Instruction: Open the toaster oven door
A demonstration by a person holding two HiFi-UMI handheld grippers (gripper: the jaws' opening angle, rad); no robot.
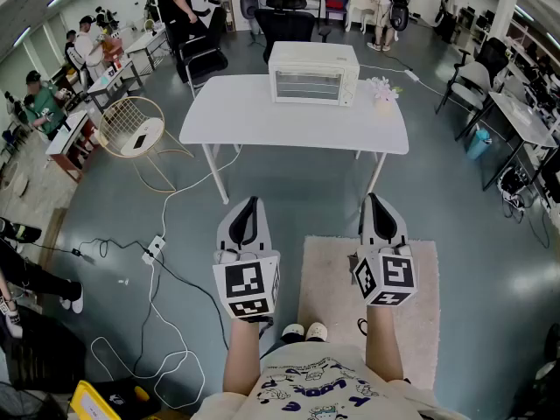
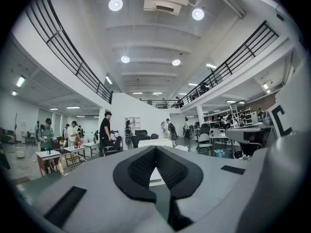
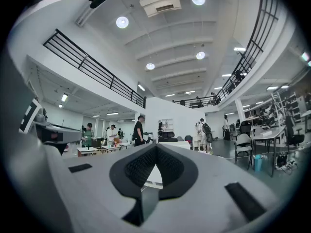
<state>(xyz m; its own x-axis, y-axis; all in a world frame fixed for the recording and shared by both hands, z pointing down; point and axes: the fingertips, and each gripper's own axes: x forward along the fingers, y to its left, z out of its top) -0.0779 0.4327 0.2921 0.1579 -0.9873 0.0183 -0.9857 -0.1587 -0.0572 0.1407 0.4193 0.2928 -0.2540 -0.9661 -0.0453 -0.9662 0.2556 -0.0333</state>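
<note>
Across the room, on a white rectangular surface point(image 1: 254, 125), stands one cream metal toaster oven point(image 1: 313, 74), its glass door shut, with one small pot of pale flowers point(image 1: 383, 92) just beside it. Well short of it, the left gripper point(image 1: 250, 208) and right gripper point(image 1: 376, 203) each have their fingers pressed together, holding nothing. Blue lettering on the person's shirt point(image 1: 306, 383) is too small to read.

White table point(image 1: 262, 125) is seen w/ a toaster oven point(image 1: 313, 73) set at rear centre, door shut, & a small flower pot point(image 1: 383, 93) just beside it, to the right. Table is stood on grey floor point(image 1: 455, 208); pale rug point(image 1: 324, 278) & power strip point(image 1: 154, 248) are laid nearer.
</note>
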